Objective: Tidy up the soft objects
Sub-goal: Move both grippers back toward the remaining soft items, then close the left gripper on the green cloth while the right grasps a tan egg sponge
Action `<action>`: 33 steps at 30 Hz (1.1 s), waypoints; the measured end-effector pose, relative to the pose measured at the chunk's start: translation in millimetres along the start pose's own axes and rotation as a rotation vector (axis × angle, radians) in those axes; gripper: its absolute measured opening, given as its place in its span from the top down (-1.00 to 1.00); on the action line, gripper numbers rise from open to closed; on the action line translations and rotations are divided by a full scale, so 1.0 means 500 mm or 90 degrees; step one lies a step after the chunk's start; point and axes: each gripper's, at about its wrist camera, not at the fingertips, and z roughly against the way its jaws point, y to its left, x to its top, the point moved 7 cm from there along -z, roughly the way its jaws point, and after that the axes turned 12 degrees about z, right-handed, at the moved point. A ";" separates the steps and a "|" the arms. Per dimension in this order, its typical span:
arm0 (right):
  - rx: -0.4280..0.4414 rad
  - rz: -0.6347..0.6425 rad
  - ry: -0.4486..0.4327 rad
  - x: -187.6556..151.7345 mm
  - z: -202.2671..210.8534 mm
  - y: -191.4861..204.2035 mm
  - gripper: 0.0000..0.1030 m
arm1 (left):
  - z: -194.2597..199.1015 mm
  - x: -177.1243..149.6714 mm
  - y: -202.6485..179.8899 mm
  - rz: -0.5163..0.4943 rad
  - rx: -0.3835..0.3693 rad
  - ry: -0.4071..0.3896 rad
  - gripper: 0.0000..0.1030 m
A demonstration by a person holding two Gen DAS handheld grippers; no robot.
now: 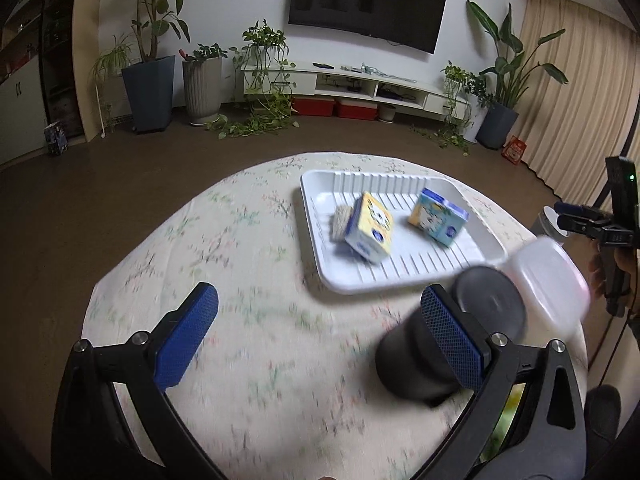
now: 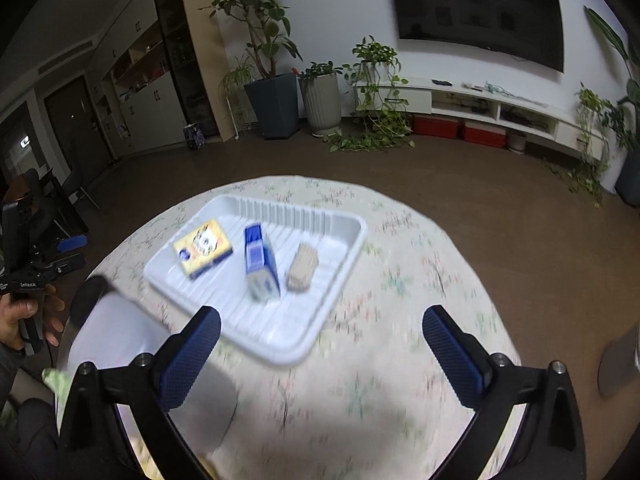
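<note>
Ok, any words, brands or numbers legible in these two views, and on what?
Nothing reads with certainty.
Two tissue packs in the white tray: cartoon print and logos, too blurred to read.
White label on the left gripper: too small.
Red bag on the floor: print too small.

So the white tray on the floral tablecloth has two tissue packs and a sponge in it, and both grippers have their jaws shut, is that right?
Not quite. The jaws are wide apart on both the left gripper and the right gripper, with nothing between them, as each wrist view shows. The rest holds: the white tray on the floral tablecloth holds two tissue packs and a sponge.
</note>
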 end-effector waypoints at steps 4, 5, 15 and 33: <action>0.003 -0.035 -0.003 -0.066 0.045 0.019 -1.00 | 0.054 -0.062 -0.002 0.018 -0.022 0.002 -1.00; 0.009 -0.046 -0.007 -0.086 0.060 0.028 -1.00 | 0.066 -0.078 -0.004 0.023 -0.027 0.002 -1.00; 0.043 -0.116 -0.011 -0.222 0.142 0.129 -1.00 | 0.142 -0.229 -0.057 0.026 -0.056 0.026 -1.00; -0.035 -0.014 0.071 -0.368 0.140 0.367 -1.00 | 0.145 -0.376 -0.161 -0.077 -0.038 0.066 -1.00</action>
